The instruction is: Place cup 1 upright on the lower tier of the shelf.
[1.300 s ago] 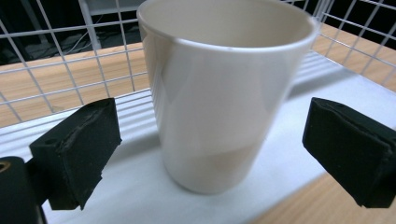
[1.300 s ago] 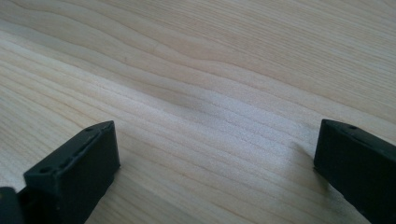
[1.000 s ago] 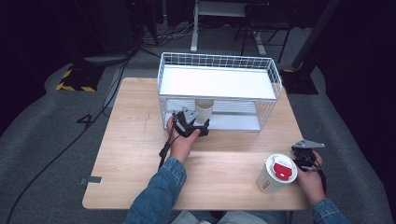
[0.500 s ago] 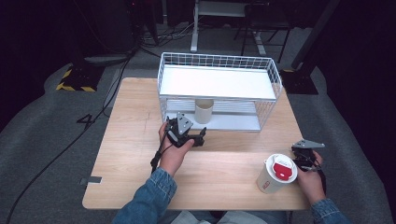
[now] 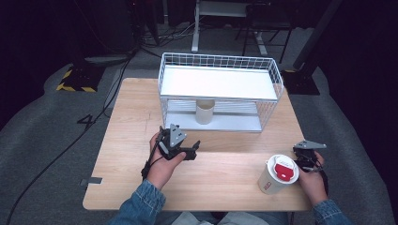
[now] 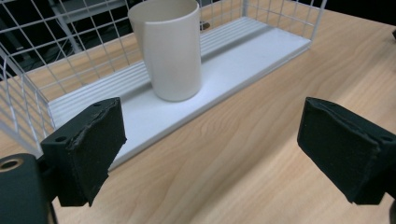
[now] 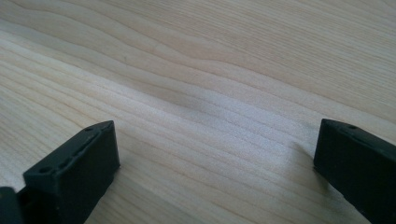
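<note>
A cream cup (image 5: pixel 205 111) (image 6: pixel 170 46) stands upright on the lower shelf of a white wire rack (image 5: pixel 272 101) at the table's far middle. My left gripper (image 5: pixel 192 151) (image 6: pixel 212 126) hovers over bare wood in front of the rack, a short way from the cup and pointing at it. Its jaws have just been closing but stand open with nothing between them. A paper cup with a white and red lid (image 5: pixel 278 174) stands near the front right. Just right of it, my right gripper (image 5: pixel 304 158) (image 7: pixel 219 135) rests open over the wood, holding nothing.
The rack has a white top shelf (image 5: pixel 218 82) and a slatted lower shelf (image 6: pixel 243 56) whose front is open toward me. The wooden table (image 5: pixel 225 173) ends close behind the right hand. Cables and stands sit on the dark floor beyond.
The left hand has drawn back from the rack's lower shelf toward the person, leaving the cream cup standing there. The right hand and the lidded cup have stayed put.
</note>
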